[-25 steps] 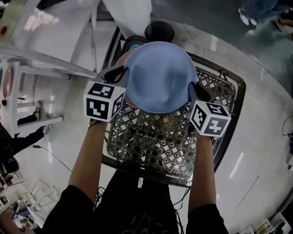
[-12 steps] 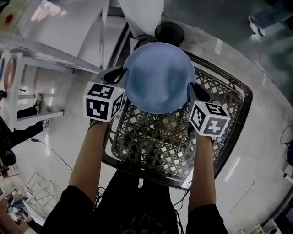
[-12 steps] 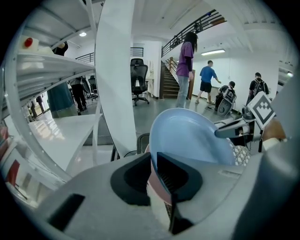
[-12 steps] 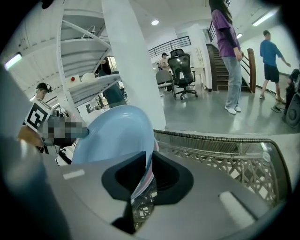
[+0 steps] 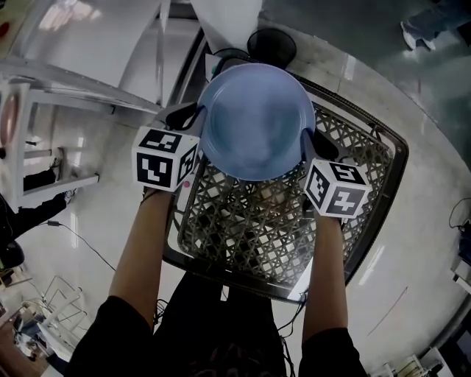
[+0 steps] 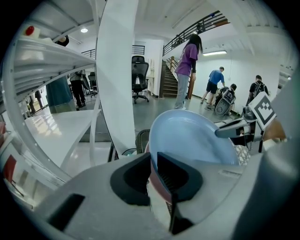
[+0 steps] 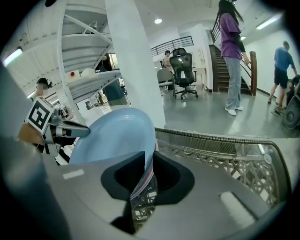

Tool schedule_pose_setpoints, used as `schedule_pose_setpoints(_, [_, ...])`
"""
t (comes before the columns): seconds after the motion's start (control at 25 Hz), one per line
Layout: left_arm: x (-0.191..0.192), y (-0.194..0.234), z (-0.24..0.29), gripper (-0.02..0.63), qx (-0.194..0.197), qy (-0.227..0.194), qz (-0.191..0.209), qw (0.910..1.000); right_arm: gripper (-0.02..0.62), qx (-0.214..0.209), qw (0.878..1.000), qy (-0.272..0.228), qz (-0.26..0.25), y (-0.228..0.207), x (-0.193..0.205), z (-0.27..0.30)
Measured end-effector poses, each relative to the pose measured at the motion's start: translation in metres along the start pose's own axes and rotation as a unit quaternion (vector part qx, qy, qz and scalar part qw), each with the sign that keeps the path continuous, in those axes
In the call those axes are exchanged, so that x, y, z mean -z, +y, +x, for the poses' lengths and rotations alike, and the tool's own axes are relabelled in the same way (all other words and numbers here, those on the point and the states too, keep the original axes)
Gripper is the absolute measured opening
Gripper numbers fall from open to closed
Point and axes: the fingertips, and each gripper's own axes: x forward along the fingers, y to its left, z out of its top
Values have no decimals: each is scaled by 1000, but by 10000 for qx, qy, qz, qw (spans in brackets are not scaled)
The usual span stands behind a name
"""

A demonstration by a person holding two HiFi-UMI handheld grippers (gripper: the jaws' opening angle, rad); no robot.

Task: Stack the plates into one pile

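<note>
A pale blue plate (image 5: 254,121) tops a small pile that I hold level between both grippers, above the far left corner of a metal mesh basket (image 5: 368,221). My left gripper (image 5: 193,118) is shut on the pile's left rim. In the left gripper view a pink plate (image 6: 151,183) shows under the blue plate (image 6: 192,140), both inside the left gripper (image 6: 153,161). My right gripper (image 5: 313,143) clasps the right rim; its jaws are opening. In the right gripper view the stacked rims still sit between the pads of the right gripper (image 7: 149,161), below the blue plate (image 7: 112,136).
The basket (image 7: 211,140) stands on a pale round table (image 5: 427,169). A white pillar (image 5: 228,18) and a black round object (image 5: 271,46) lie just beyond the plates. A white shelf rack (image 5: 44,81) runs along the left. People (image 6: 187,70) stand far off.
The pile has shifted a little farther from me, toward the basket's far corner. The pink rim that showed at the blue plate's left edge in the head view is now hidden.
</note>
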Motion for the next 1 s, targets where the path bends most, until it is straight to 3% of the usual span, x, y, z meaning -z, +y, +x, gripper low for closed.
schedule_pose_setpoints(0.72, [22, 7, 14, 64, -2, 218, -35, 9998, 84, 20, 9999, 70, 79, -5, 10, 8])
schedule_pose_setpoints(1.0, [24, 7, 11, 61, -16, 77, -14, 10000, 91, 100, 9998, 65, 126, -9, 16, 3])
